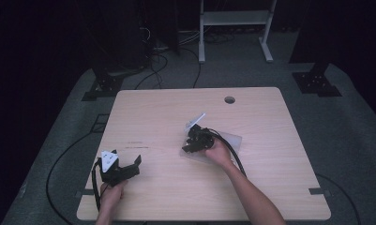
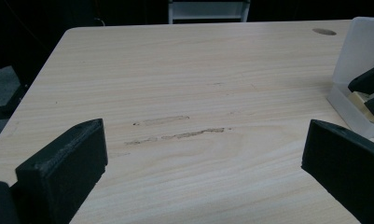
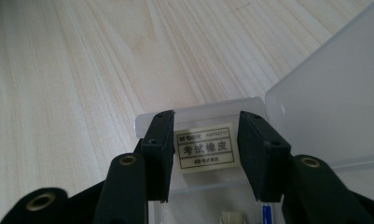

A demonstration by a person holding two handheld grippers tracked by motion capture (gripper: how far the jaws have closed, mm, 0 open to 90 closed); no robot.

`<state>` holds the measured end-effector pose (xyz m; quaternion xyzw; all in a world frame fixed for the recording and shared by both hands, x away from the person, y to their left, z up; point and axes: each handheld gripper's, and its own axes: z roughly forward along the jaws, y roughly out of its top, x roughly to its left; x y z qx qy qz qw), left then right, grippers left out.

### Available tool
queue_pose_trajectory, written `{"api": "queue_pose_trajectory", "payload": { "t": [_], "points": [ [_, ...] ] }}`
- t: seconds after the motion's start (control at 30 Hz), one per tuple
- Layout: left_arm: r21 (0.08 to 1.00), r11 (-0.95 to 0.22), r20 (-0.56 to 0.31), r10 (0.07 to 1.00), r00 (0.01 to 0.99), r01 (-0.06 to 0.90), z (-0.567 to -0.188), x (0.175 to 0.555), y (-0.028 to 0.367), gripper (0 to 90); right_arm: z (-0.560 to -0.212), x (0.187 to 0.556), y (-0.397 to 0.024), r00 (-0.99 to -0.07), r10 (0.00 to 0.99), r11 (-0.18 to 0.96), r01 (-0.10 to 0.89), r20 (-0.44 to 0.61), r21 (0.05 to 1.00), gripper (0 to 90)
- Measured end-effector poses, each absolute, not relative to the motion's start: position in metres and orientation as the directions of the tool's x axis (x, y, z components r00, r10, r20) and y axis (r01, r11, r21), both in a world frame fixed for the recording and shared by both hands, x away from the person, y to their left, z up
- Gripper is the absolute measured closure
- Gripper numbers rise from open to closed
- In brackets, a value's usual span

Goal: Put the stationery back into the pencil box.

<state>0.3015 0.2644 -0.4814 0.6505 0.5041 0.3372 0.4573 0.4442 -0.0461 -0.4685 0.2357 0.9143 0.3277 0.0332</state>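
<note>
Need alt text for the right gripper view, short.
The right gripper has its two black jaws on either side of a cream eraser with printed characters, inside an open clear plastic box. The box sits on a light wooden table.

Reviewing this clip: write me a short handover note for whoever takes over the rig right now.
Left gripper: open, empty, resting low at the table's near left.
Right gripper: jaws either side of a labelled eraser inside the clear plastic box; whether the pads press on it can't be told.
Box: right of table centre, lid open.
Done: box opened, right gripper reached in.
Left: judging by this, settle the eraser's grip or release, then probably deal with the lid.
</note>
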Motion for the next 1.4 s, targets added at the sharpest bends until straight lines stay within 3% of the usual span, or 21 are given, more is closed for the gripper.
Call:
{"api": "queue_pose_trajectory", "payload": {
  "t": [0.1,1.4],
  "points": [
    [0.936,-0.074,-0.022,0.964,0.267,0.344,-0.482,0.301,0.264,0.0,-0.467,0.444,-0.046,-0.883,0.461,0.666,0.414,0.095,0.621,51.0],
    [0.935,-0.077,-0.018,0.964,0.264,0.346,-0.481,0.301,0.264,0.0,-0.438,0.408,-0.132,-0.878,0.453,0.565,0.417,0.155,0.712,40.3]
  ]
}}
